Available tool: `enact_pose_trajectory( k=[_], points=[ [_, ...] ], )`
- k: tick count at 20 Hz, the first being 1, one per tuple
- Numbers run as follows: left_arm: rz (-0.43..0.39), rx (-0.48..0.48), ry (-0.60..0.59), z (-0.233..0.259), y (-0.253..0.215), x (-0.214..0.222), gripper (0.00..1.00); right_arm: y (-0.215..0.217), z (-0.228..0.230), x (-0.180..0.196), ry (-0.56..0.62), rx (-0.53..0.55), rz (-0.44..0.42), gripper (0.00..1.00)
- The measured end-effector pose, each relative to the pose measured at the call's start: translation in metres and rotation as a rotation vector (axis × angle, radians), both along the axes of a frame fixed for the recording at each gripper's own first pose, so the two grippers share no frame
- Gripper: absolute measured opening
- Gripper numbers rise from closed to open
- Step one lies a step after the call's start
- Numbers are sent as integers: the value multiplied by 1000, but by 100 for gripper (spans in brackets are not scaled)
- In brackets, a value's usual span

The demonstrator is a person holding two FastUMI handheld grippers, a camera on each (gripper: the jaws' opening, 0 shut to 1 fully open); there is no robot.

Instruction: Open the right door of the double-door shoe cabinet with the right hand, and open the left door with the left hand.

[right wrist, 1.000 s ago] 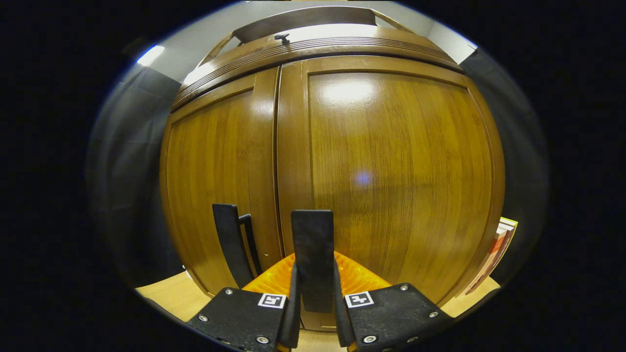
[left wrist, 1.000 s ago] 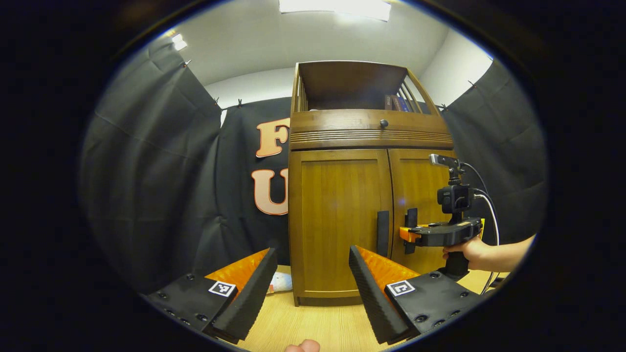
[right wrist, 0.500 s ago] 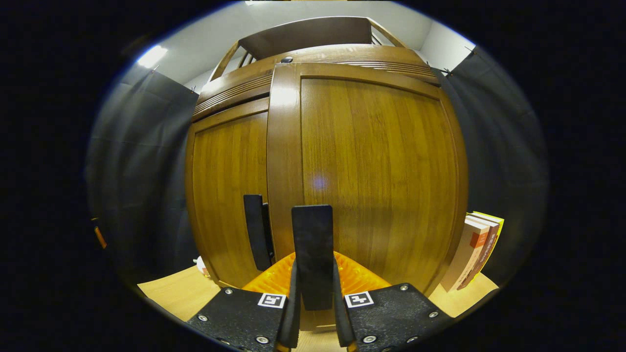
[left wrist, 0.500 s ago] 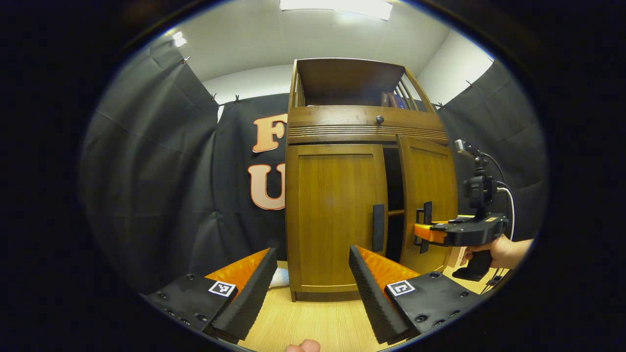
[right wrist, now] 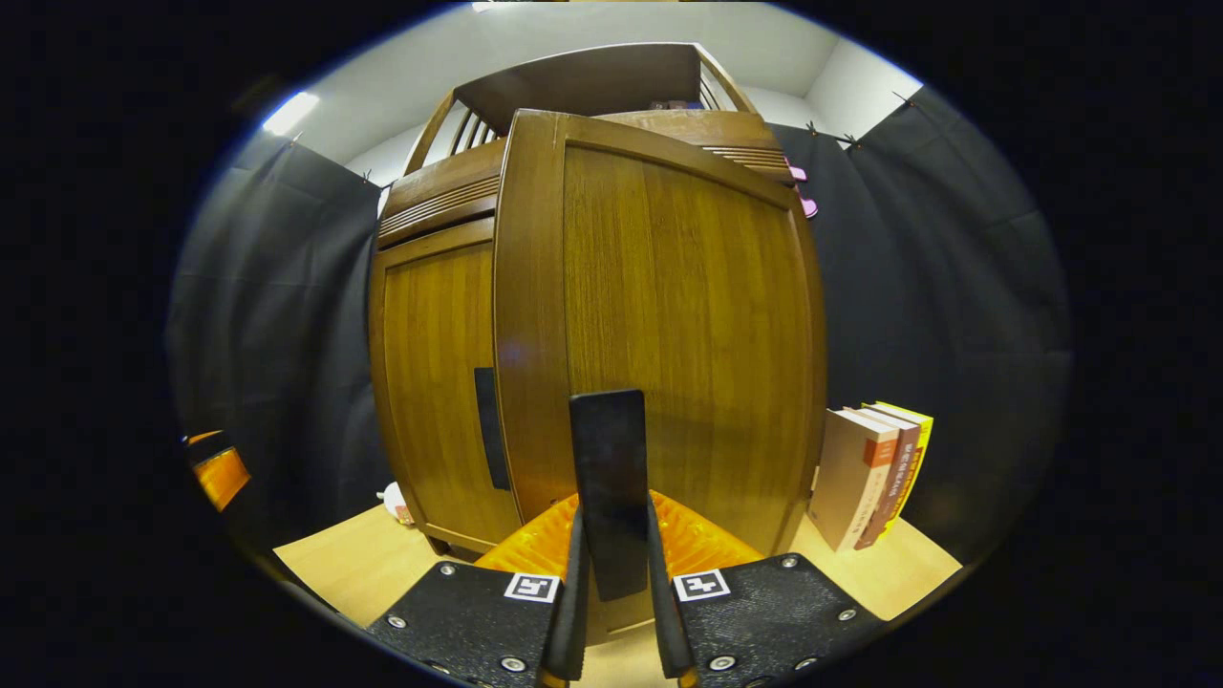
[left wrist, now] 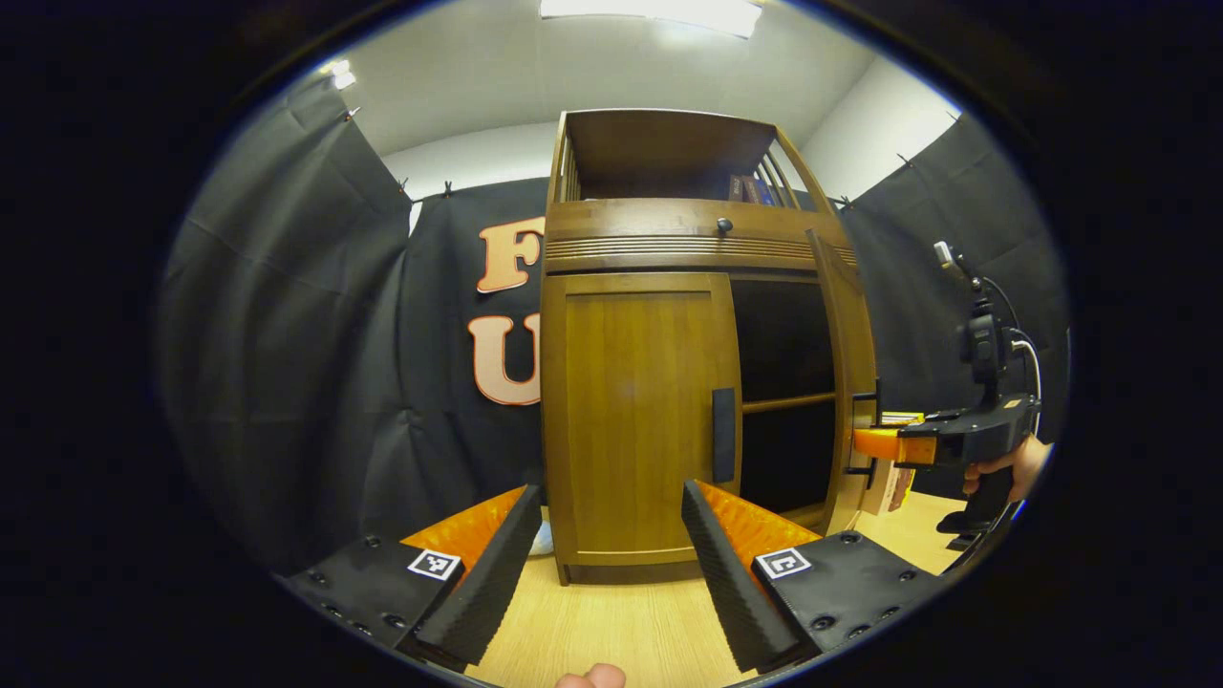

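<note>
The shoe cabinet (left wrist: 631,420) is standing on the wooden tabletop (left wrist: 611,631). Its right door (right wrist: 669,325) is standing swung wide open, and the right tongs (right wrist: 611,564) are clamping that door's dark handle (right wrist: 609,478) between both fingers. The left tongs (left wrist: 607,564) are hanging wide open and empty, in front of the closed left door (left wrist: 635,411), apart from its handle (left wrist: 723,435).

Left gripper (left wrist: 607,564) is showing ribbed fingers (left wrist: 482,588), screwed plates with square coded tags; right gripper (right wrist: 611,612) is carrying matching tags, screws.
</note>
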State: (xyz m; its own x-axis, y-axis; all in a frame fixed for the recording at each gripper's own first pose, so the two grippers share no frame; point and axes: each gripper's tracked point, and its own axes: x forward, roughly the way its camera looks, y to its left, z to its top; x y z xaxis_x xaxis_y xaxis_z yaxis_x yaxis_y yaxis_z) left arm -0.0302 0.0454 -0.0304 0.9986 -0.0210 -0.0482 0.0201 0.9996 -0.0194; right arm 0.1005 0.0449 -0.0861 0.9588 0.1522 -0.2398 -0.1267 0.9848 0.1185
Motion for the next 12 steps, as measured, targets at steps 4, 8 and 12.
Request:
enact_pose_trajectory(
  k=[4,8,12],
  points=[
    [-32,-17,13,-4,-9,4,94,-27,-12,-26,62,-22,-34,29],
    [-58,-12,15,-6,-17,11,96,-52,-17,-46,78,22,-76,25],
    [-77,-23,33,-10,-24,16,94,-78,-19,-60,85,-58,-124,20]
  ],
)
